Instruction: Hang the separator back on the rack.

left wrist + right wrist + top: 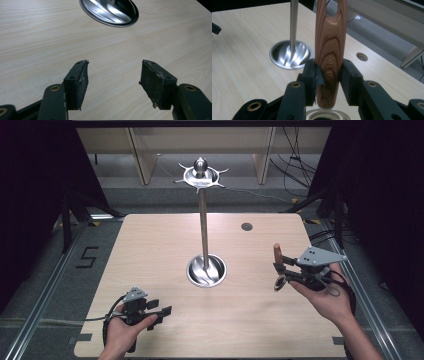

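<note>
while my right gripper sits out to the right of the steel stand, its jaws are pressed against both sides of a wooden handle, and i can see the black pads squeezing the grain in the right gripper view. the handle stands upright between them, with a long slot cut through its top end and some stamped lettering low on its face that i can't read. below the jaws a metal ring shows at the handle's lower end; what it belongs to is cut off. in the high view the handle's tip pokes up above the gripper, level with the stand's base and well apart from it, over the right part of the wooden table.

the stand itself is a round swirled base with a thin pole rising to a dished top with small hooks around the rim. nothing hangs on those hooks that i can make out.

my left gripper is held nearer to me and to the left of the stand's base, low over the table. its jaws stand wide apart with only bare tabletop between them in the left gripper view, and the stand's base lies ahead of them at the top of that view.

a small round hole in the table lies beyond the base, to its right.
</note>
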The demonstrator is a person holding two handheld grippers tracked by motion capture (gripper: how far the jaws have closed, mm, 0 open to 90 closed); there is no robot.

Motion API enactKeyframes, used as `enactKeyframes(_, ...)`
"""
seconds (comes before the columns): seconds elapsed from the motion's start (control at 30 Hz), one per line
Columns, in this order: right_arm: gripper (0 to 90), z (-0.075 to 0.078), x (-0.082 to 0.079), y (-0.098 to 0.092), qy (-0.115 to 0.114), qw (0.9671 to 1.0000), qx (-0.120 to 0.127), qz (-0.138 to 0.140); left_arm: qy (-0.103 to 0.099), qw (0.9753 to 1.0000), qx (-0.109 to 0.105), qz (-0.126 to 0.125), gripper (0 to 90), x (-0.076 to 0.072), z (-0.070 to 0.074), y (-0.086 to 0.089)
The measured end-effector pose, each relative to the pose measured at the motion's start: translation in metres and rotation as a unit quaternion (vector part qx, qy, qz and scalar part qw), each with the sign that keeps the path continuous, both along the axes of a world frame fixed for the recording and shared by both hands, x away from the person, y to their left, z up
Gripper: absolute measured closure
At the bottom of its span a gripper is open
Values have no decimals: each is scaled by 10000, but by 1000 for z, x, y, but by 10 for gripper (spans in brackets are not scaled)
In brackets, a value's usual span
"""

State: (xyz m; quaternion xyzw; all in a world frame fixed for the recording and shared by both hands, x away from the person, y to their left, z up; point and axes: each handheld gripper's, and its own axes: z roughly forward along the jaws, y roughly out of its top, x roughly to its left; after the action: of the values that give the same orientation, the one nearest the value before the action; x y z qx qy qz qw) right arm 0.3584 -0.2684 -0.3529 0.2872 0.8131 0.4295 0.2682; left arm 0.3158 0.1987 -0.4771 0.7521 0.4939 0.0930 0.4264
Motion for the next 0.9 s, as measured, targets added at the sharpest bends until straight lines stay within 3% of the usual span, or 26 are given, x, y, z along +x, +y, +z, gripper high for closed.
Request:
enactKeyframes(0.2,684,3,2,2,-114,9999,50,-31,-1,10000,-9,11,382,0,0,0)
enactKeyframes(0.33,684,5,3,3,-109,9999,108,-4,-3,10000,-8,15,382,0,0,-1)
enactKeyframes(0.4,684,7,3,4,-2,9999,98,45,-4,10000,-8,16,382,0,0,-1)
enactKeyframes(0.63,683,11,5,7,-29,9999,146,67,-7,10000,-10,18,381,0,0,0)
enactKeyframes(0.73,683,12,6,8,-147,9997,161,54,-7,10000,-9,11,382,0,0,0)
enactKeyframes(0.9,683,15,7,10,-104,9998,151,94,-17,10000,-50,30,381,0,0,-1)
